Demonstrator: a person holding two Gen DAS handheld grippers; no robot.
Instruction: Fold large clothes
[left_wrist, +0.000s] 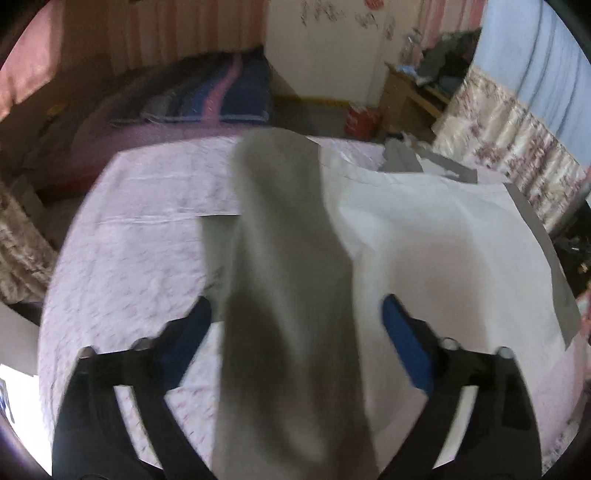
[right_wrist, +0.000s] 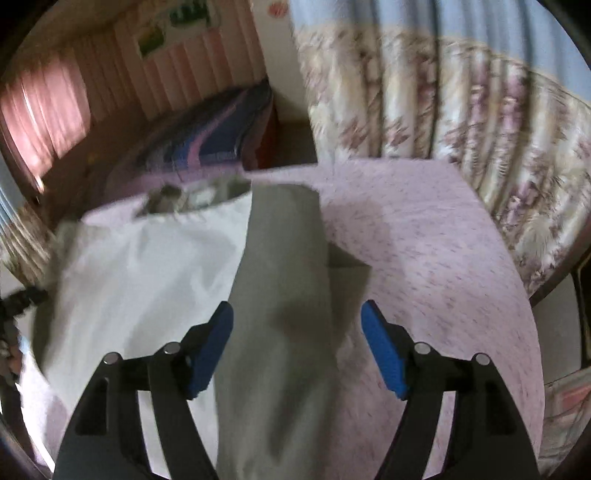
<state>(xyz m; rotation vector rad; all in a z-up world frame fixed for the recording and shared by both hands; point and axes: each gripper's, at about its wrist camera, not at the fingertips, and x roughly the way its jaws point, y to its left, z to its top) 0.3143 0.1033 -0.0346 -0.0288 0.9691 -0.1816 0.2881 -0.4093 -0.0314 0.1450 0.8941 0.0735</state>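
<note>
Seen from the left wrist, the left gripper (left_wrist: 295, 314) has its two blue-padded fingers (left_wrist: 406, 350) spread wide. A long grey sleeve (left_wrist: 288, 295) of the garment runs up between them from the bottom of the view, blurred, and neither pad appears to touch it. Whether the cloth is caught lower down cannot be told.

The garment (left_wrist: 424, 240) is a large white piece with grey sleeves and grey trim. It lies spread flat on the bed (left_wrist: 140, 240), which wears a pale pink sheet with small speckles. To the right of the sleeve the white body covers most of the sheet. A grey edge strip (left_wrist: 546, 266) runs along the garment's far right border, near the bed's edge. Left of the sleeve the sheet is bare.

From the right wrist, the right gripper (right_wrist: 297, 325) is likewise wide open, blue pads (right_wrist: 384, 354) apart, with a grey sleeve (right_wrist: 284, 295) lying between them and passing below the view. Its hold also cannot be told. Here the white body (right_wrist: 140, 277) lies left of the sleeve and open pink sheet (right_wrist: 424, 258) spreads to the right.

Beyond the sleeve's far end, a striped blue and purple folded quilt (left_wrist: 207, 96) sits at the head of the bed. Floral curtains (right_wrist: 461, 110) hang close along the bed's right edge. A wooden desk (left_wrist: 410, 96) with clutter and a red container (left_wrist: 360, 120) stand farther off.
</note>
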